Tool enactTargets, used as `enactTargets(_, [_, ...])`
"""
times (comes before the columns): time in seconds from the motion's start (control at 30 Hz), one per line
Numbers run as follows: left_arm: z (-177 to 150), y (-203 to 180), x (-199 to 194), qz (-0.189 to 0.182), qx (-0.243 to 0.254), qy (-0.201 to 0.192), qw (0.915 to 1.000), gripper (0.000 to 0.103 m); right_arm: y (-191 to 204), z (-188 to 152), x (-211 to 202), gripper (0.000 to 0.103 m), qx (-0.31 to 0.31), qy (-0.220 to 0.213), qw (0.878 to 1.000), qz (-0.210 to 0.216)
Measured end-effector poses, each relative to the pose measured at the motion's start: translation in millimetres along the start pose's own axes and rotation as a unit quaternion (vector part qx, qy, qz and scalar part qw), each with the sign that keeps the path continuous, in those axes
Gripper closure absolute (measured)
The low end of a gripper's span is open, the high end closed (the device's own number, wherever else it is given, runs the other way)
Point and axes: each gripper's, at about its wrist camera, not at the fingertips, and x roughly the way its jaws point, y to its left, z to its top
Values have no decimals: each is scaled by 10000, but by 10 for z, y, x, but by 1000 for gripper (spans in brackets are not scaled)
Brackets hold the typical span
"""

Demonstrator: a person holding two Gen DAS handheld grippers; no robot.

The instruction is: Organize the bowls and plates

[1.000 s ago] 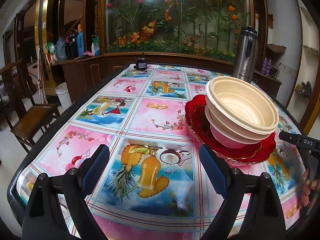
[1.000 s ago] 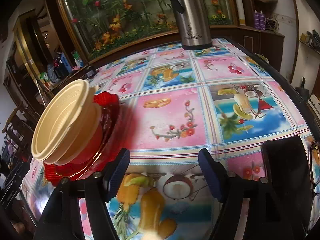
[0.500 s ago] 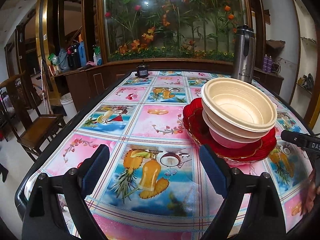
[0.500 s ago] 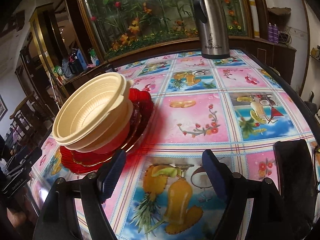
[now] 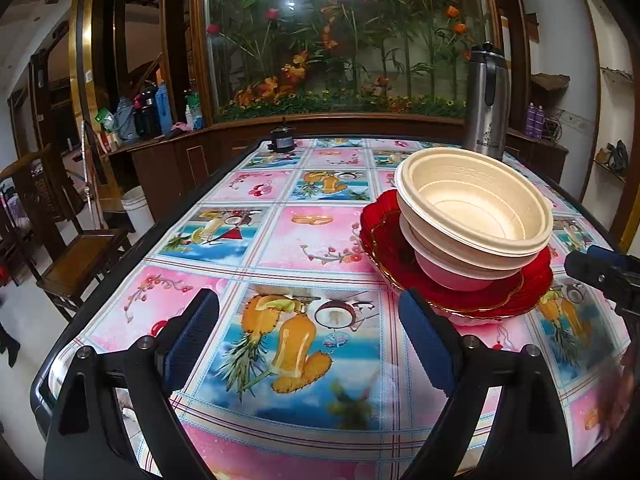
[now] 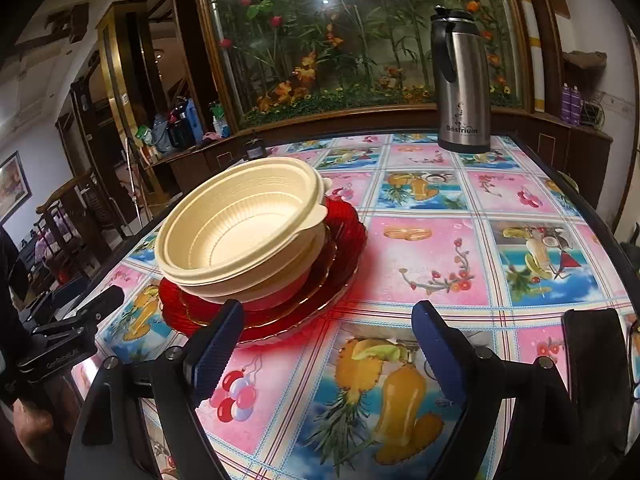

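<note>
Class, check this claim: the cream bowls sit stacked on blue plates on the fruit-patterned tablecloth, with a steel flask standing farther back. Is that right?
One detail is wrong: the plates are red, not blue, as the right wrist view shows. The cream bowls do sit stacked on them on the fruit-patterned tablecloth, with the steel flask farther back.

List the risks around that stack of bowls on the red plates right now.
1. The cream bowls sit tilted and off-centre on the red plates; a nudge might slide them off.
2. The right tool, jaws opening with nothing between them, has a finger close to the plate rim and may clip it.
3. The left tool is open and empty, so nothing steadies the stack.
</note>
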Motion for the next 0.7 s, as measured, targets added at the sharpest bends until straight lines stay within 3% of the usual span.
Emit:
enactTargets(0.2, [8, -52, -4, 316, 121, 129, 9993, 11, -28, -1, 13, 15, 81, 31, 9999, 59])
enactTargets(0.5, [74, -18, -188, 346, 115, -33, 9993, 11, -97, 5, 70, 15, 239, 147, 9995, 174])
enactTargets(0.7, [47, -17, -210, 644, 91, 55, 9979, 11, -87, -7, 69, 15, 231, 130, 9995, 189])
